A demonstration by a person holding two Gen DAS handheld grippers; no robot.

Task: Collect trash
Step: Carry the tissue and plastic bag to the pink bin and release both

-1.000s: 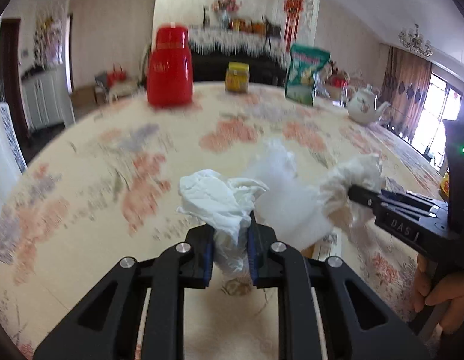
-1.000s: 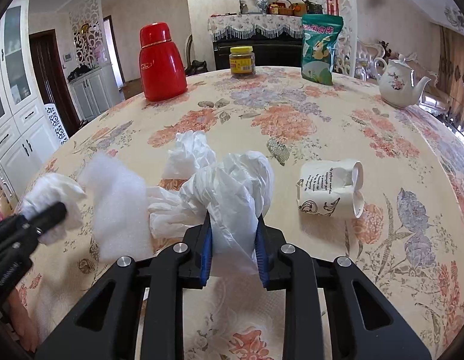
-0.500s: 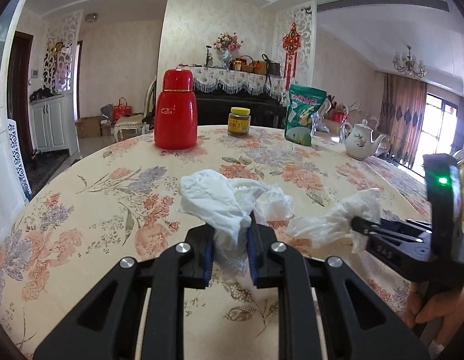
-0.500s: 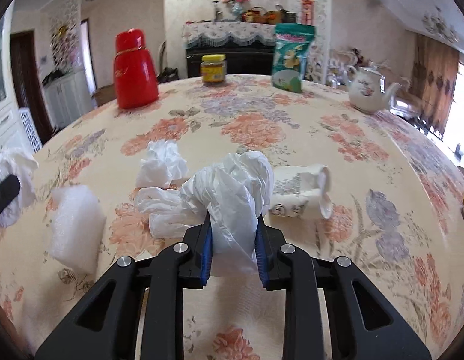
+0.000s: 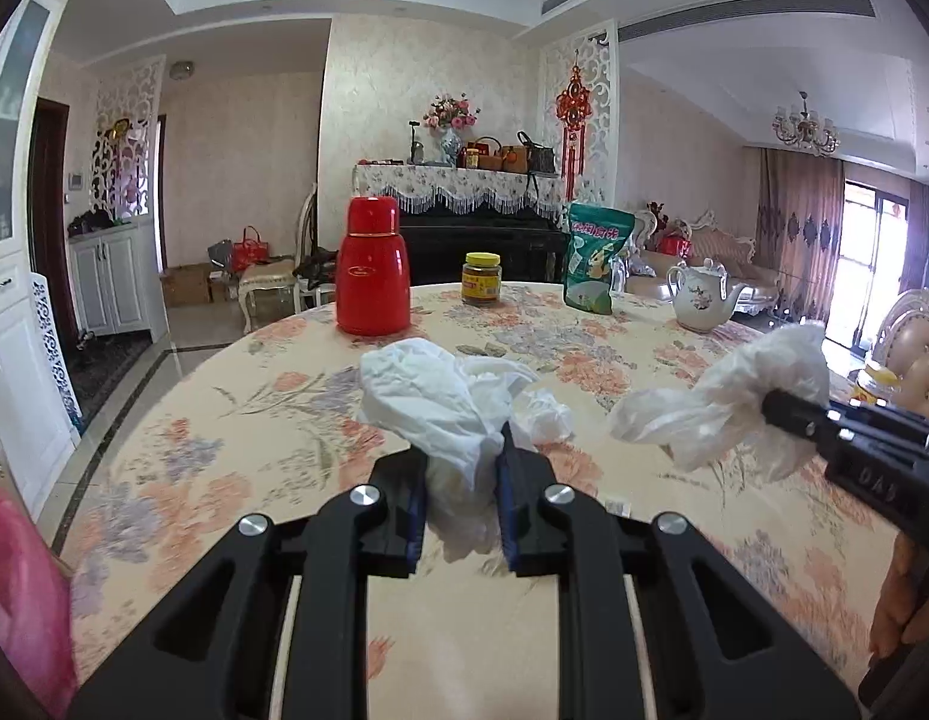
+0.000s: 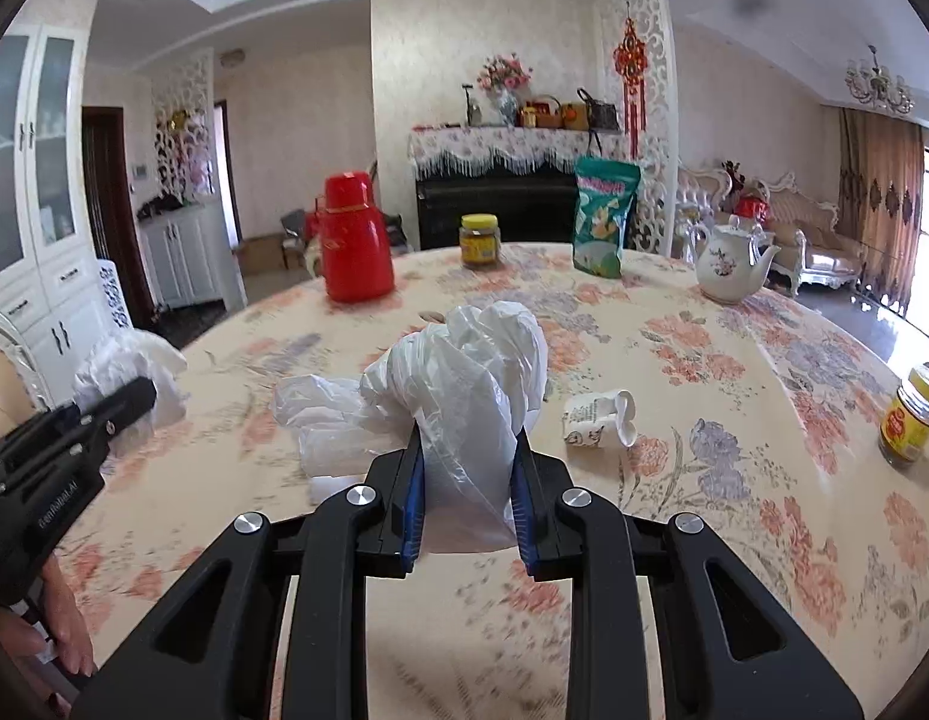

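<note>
1. Left hand-held gripper (image 5: 461,495) pinches a crumpled tissue (image 5: 428,396); right hand-held gripper (image 6: 467,498) pinches a thin plastic bag (image 6: 464,384). Both wads hang above the surface (image 6: 734,360).
2. Risk: the bag's loose tail slips from the pads or drags across the surface, since only a fold is clamped.
3. Risk: the tissue tears or sheds if swung fast.
4. A crushed paper cup (image 6: 599,420) and another white wad (image 5: 542,411) lie uncollected.
5. No bin in view; drop point unknown.
6. Lower bag edge blurred, possibly touching other plastic.
</note>
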